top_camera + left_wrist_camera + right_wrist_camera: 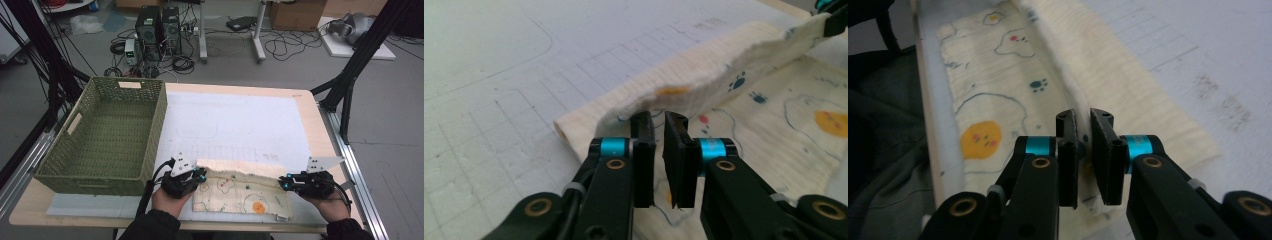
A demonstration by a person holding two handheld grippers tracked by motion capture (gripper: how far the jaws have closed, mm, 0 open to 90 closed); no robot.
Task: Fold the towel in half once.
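From the high view, a cream printed cloth [240,192] lies at the table's [310,107] six o'clock edge, on a white mat [235,125]. The left gripper [198,176] sits at the cloth's nine o'clock corner and the right gripper [286,183] at its three o'clock corner, each lifting the far hem. A green woven basket [107,135] stands at the table's nine o'clock side.

In the left gripper view, the left gripper [659,125] has its jaws drawn nearly together, a thin gap between them, pinching the cloth's [704,80] raised folded edge at their tips.

In the right gripper view, the right gripper [1083,122] is likewise closed to a narrow slit, clamping the cloth's [993,100] hem, which runs toward twelve o'clock.
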